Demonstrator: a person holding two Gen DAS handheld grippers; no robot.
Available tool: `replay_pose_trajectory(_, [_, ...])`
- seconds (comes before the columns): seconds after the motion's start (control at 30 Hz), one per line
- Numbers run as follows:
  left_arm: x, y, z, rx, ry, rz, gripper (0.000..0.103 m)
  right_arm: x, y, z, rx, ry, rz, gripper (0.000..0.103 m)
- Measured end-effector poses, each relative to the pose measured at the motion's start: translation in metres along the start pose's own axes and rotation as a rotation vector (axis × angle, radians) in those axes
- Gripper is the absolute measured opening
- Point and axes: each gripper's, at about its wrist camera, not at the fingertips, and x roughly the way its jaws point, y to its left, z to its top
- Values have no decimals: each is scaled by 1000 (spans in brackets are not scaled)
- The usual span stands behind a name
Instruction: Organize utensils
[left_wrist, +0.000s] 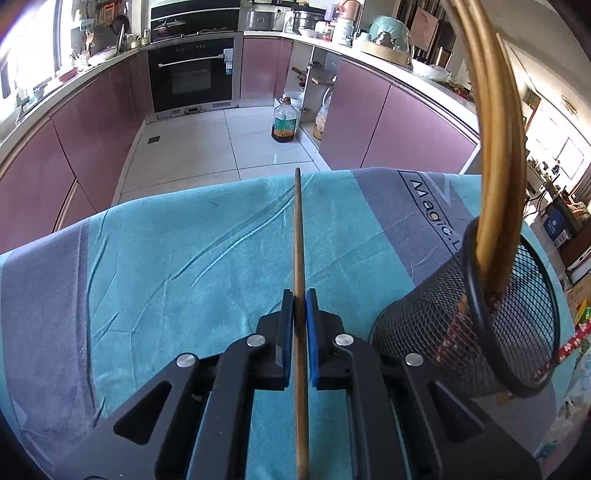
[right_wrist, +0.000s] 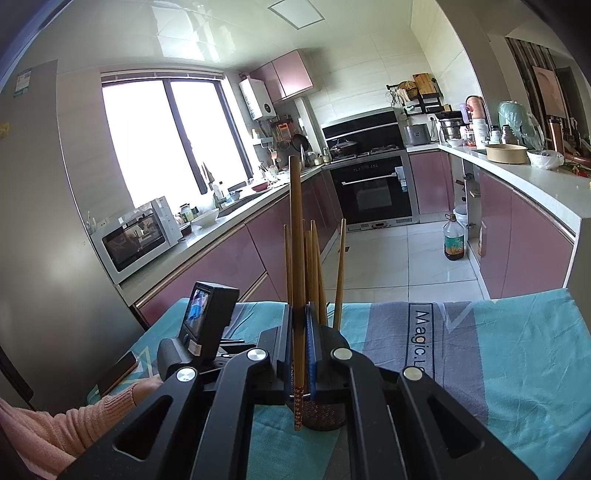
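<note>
My left gripper (left_wrist: 300, 295) is shut on a single wooden chopstick (left_wrist: 298, 236), which points forward, low over the teal cloth (left_wrist: 166, 258). A black mesh holder (left_wrist: 509, 317) stands just right of it with several chopsticks (left_wrist: 495, 147) in it. My right gripper (right_wrist: 300, 310) is shut on another chopstick (right_wrist: 295, 229), held upright in front of the same mesh holder (right_wrist: 325, 417), where several more chopsticks (right_wrist: 340, 273) stand. The left gripper's camera body (right_wrist: 207, 317) shows at the left in the right wrist view.
The cloth-covered table ends at a far edge (left_wrist: 229, 184), with white floor tiles beyond. An oil bottle (left_wrist: 284, 120) stands on the floor by pink cabinets (left_wrist: 399, 122). An oven (right_wrist: 373, 188) is at the back. A phone (right_wrist: 118, 371) lies on the table's left.
</note>
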Motion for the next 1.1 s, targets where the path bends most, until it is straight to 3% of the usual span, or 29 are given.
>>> replay_pose_trajectory(0.37, [-68, 22, -29, -61, -88, -16, 7, -2, 3, -1, -1, -1, 8, 6])
replay_pose_trajectory(0.8, [-188, 18, -42, -51, -330, -175, 7, -8, 18, 7, -35, -20, 8, 6])
replay_pose_trajectory(1.1, [-237, -10, -25, -20, -495, -235, 7, -13, 25, 15, -58, -42, 5, 6])
